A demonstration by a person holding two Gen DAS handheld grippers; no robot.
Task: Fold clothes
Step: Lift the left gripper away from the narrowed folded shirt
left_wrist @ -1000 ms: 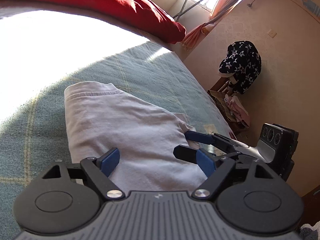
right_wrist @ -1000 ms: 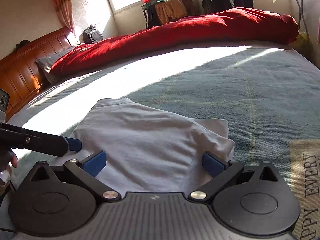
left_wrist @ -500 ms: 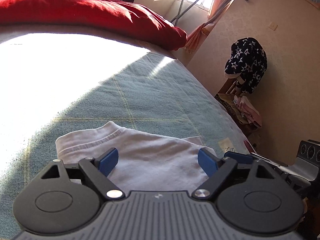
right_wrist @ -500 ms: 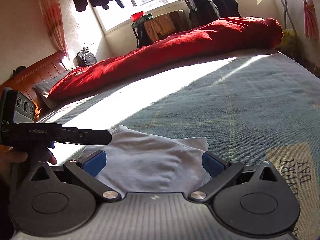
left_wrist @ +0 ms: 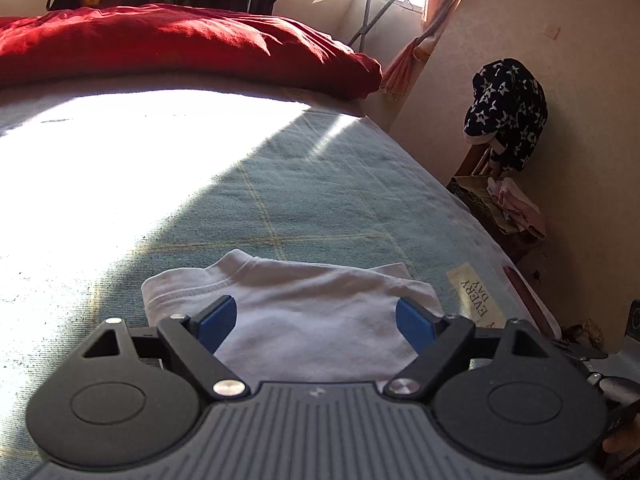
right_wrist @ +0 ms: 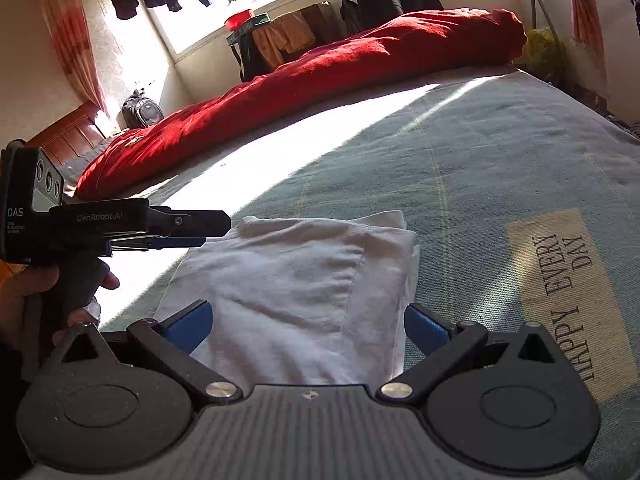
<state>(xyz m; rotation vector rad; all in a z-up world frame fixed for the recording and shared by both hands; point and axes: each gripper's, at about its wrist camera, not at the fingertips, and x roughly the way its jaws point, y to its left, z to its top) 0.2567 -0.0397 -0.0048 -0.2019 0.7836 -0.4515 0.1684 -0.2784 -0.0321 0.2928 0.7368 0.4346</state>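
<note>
A white garment [left_wrist: 312, 312] lies folded into a compact rectangle on the teal bed cover, also seen in the right wrist view [right_wrist: 304, 288]. My left gripper [left_wrist: 316, 320] hovers above its near edge, open, with nothing between the blue pads. My right gripper [right_wrist: 308, 326] is likewise open above the garment's near edge, pads apart and empty. In the right wrist view the left gripper [right_wrist: 200, 228] appears from the side at the left, held by a hand [right_wrist: 44, 292], its fingers level beside the garment's far left corner.
A rolled red quilt [right_wrist: 320, 80] lies along the far side of the bed. The bed cover [right_wrist: 480, 152] carries a "HAPPY EVERY DAY" patch [right_wrist: 568, 292] to the right. A chair with a star-patterned garment [left_wrist: 506, 114] stands by the wall.
Both grippers have lifted and drawn back from the garment, which now lies lower and smaller in view. The right gripper left the left wrist view's centre.
</note>
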